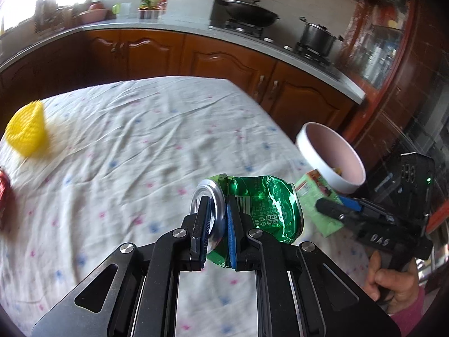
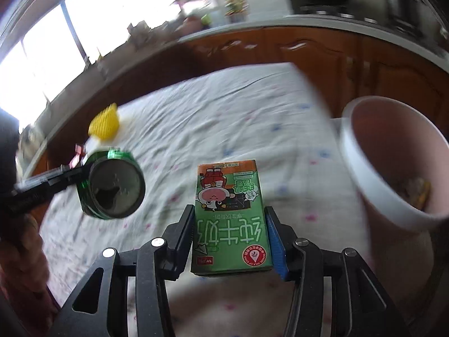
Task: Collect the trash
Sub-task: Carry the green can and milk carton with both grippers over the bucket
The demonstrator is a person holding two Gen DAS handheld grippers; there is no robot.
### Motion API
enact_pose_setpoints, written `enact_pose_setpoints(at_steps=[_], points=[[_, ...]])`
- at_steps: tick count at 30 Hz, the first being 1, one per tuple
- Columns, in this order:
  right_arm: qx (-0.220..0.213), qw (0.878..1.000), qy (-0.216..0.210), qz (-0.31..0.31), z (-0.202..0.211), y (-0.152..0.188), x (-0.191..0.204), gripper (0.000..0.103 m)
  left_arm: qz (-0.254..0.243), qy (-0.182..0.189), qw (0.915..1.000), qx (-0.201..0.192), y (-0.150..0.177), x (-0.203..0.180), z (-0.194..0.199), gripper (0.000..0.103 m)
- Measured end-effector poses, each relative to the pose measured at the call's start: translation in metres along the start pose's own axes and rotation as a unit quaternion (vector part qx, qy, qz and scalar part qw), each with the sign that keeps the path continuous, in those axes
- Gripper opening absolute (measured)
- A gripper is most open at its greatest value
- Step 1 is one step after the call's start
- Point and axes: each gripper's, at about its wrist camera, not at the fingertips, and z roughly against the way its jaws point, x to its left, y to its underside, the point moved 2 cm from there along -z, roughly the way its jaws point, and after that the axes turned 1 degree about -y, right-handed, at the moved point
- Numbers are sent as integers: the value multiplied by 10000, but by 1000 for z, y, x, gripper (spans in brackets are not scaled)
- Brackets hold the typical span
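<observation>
We get daylight from the window [image 2: 56,36] at 10 o'clock, blown out white. Fisheye bends edges, corners vignette dark. Motion blur smears the pink bin [image 2: 393,163] at 3 o'clock and the counter [image 2: 252,28].

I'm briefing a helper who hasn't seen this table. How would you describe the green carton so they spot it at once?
On the cloth-covered table, just left of the pink bin, lies a flat green milk carton between the right tool's fingers. Unlike the crushed green can, it is boxy, with a cartoon.

Green milk carton [image 2: 231,219] between right gripper [image 2: 230,241] fingers, crushed green can [image 2: 112,185] left, pink bin [image 2: 393,163] right
</observation>
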Motion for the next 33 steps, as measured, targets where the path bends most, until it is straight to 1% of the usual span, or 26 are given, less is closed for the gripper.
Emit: enact_pose_setpoints(at_steps=[2, 6, 13, 21, 33], points=[[-171, 9996, 23, -239, 15, -1, -15, 49, -94, 81, 9999, -25, -4, -13, -3, 10], [-508, 9969, 234, -556, 46, -2, -42, 49, -312, 278, 9991, -80, -15, -44, -10, 10], [-837, 9915, 500, -865, 79, -4, -73, 49, -630, 494, 9967, -129, -32, -88, -22, 10], [-1046, 9865, 633, -1087, 95, -10, -99, 49, -805, 611, 9948, -145, -49, -119, -37, 10], [-1195, 9809, 756, -1336, 107, -20, -132, 49, -985, 697, 9926, -114, -70, -153, -63, 10]])
